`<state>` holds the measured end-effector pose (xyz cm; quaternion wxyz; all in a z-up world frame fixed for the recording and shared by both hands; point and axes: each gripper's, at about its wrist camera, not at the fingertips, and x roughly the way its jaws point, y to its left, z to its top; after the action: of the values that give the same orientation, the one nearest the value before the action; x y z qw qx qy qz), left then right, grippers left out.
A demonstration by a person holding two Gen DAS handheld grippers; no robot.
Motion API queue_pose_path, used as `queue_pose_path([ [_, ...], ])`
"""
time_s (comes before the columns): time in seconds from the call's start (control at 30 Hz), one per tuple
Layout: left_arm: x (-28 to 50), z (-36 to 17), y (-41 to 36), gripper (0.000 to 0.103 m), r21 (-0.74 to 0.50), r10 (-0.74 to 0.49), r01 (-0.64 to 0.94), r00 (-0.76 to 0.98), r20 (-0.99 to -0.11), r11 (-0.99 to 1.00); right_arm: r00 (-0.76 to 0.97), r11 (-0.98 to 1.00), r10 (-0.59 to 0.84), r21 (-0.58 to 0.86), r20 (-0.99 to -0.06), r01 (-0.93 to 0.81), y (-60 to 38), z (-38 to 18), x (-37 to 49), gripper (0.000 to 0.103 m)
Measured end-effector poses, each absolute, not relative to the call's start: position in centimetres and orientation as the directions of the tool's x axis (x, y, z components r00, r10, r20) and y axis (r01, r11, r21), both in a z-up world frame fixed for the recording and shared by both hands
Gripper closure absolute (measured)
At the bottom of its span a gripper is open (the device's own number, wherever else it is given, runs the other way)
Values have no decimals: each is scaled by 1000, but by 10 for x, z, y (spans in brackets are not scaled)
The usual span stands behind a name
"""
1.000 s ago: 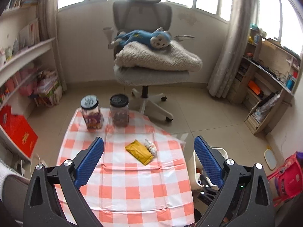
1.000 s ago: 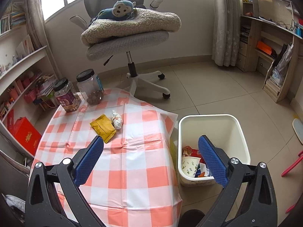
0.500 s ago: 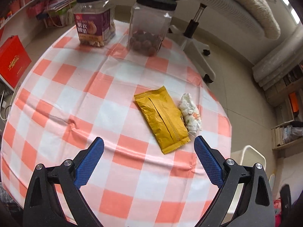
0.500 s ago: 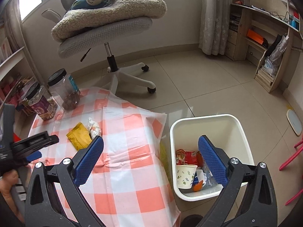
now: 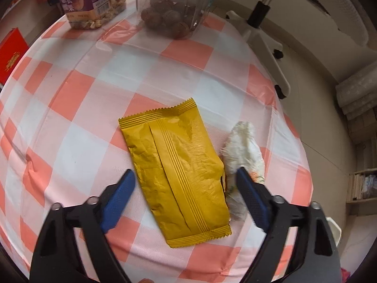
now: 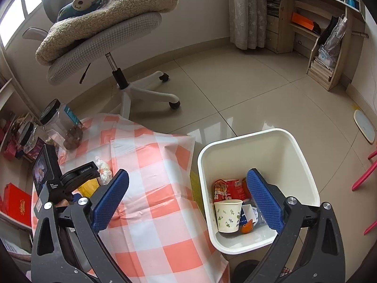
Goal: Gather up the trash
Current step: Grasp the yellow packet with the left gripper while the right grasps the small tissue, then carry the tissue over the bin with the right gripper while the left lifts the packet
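A yellow snack wrapper [image 5: 179, 162] lies flat on the red-and-white checked tablecloth [image 5: 77, 103]. A crumpled white wrapper [image 5: 242, 151] lies touching its right side. My left gripper [image 5: 185, 174] is open and low over the table, its blue fingers on either side of the yellow wrapper. The right finger overlaps the white wrapper. My right gripper [image 6: 188, 176] is open and empty, held above the table's edge and the white trash bin [image 6: 299, 155]. The bin holds a paper cup [image 6: 227, 215] and other trash. The left gripper's body [image 6: 66, 184] shows over the wrappers in the right wrist view.
Two clear jars, one with a purple label [image 5: 92, 2] and one with nuts [image 5: 169, 7], stand at the table's far edge. An office chair [image 6: 113, 35] with a blanket and a plush monkey stands behind. Shelves line the right wall. A red box [image 5: 10, 56] sits left.
My left gripper has come down and forward to the table, so the yellow wrapper now lies between its open fingers. My right gripper has shifted right toward the bin.
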<state>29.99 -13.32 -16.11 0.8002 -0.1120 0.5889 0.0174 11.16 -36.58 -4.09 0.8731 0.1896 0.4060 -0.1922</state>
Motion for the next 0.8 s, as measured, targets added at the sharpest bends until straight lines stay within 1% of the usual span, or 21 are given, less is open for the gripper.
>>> queue_pose_path([
  [0.03,297,-162,-130,44,-150,-107,-130,289,-951,980,596,859,-179,171,-783,483,-362,-42,114,7],
  [0.07,293,-161,-126,52,-157,-122,-98,292,-948,983,593,865,-176,164,-785,474,-357,-43,117,7],
  [0.1,288,-160,-120,56,-170,-143,-69,297,-944,983,591,871,-174,156,-788,465,-352,-45,121,7],
  [0.17,278,-157,-100,70,-193,-170,-53,288,-942,980,587,884,-173,137,-791,446,-339,-48,127,7],
  [0.2,271,-153,-89,72,-208,-185,-48,289,-939,977,585,895,-173,122,-793,430,-330,-51,132,7],
  [0.23,263,-148,-77,75,-213,-193,-36,296,-935,976,579,906,-176,99,-796,412,-322,-55,135,7],
  [0.3,246,-131,-52,76,-193,-181,-3,326,-928,981,561,929,-179,48,-808,367,-303,-64,145,7],
  [0.4,224,-101,-13,76,-158,-150,11,384,-911,987,540,959,-149,12,-828,283,-275,-78,168,7],
  [0.6,191,-51,42,76,-92,-82,5,508,-857,996,556,988,-143,-86,-819,128,-225,-100,232,8],
  [0.7,184,-44,54,76,-24,-22,3,575,-818,1000,531,988,-153,-132,-834,77,-211,-120,260,18],
  [0.73,184,-46,55,76,-18,-14,-1,581,-814,1000,518,988,-154,-138,-841,69,-208,-126,268,22],
  [0.8,187,-48,59,76,-20,-21,8,576,-817,1000,496,989,-147,-136,-856,60,-207,-138,279,27],
])
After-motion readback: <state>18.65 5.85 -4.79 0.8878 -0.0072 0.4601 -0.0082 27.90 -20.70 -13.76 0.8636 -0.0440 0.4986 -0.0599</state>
